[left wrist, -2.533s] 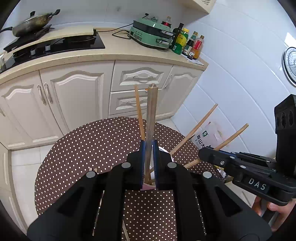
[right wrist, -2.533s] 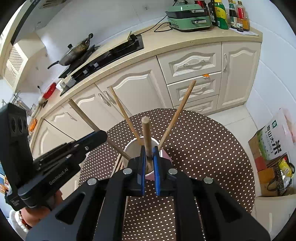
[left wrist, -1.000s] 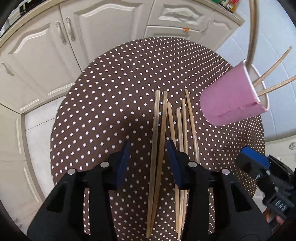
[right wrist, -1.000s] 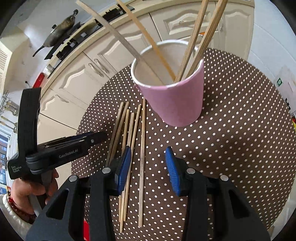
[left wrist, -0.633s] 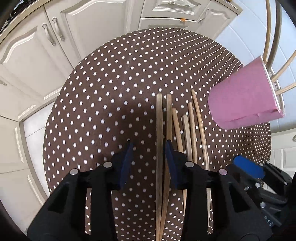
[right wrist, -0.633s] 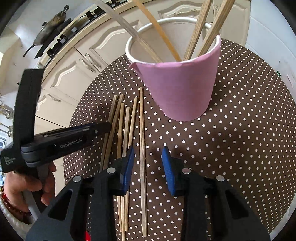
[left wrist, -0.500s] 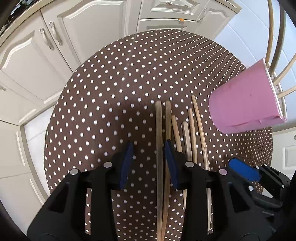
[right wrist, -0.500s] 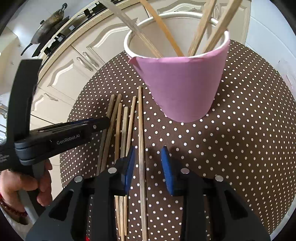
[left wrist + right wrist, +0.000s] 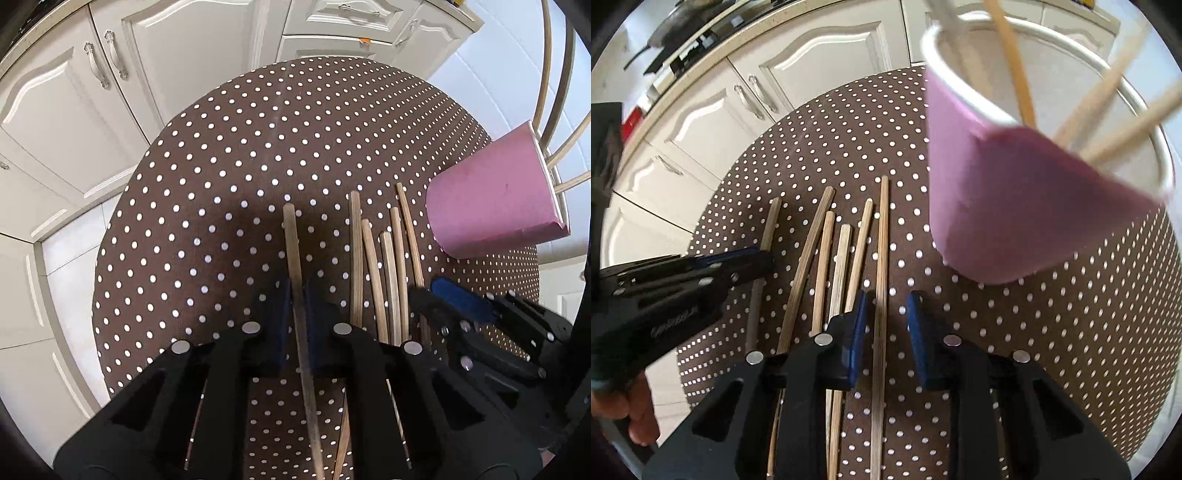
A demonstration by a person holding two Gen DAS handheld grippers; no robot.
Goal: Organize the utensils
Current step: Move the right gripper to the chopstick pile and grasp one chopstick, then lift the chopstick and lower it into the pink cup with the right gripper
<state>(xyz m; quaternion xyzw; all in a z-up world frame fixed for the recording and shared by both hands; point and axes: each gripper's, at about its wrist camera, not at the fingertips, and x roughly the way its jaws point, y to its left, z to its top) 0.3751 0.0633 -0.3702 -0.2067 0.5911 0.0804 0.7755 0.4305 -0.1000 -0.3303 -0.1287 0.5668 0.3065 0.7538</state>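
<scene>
Since half a second ago, the left tongs (image 9: 295, 295) have shut on one chopstick (image 9: 291, 236), which now lies apart from the row of chopsticks (image 9: 384, 266) to its right on the dotted bench (image 9: 221, 166). The right tongs (image 9: 884, 317) have narrowed and are closing around the rightmost chopstick (image 9: 883, 236); the pads do not yet press it. Ahead and right of them stands the pink cup (image 9: 1015, 192), holding more chopsticks.
</scene>
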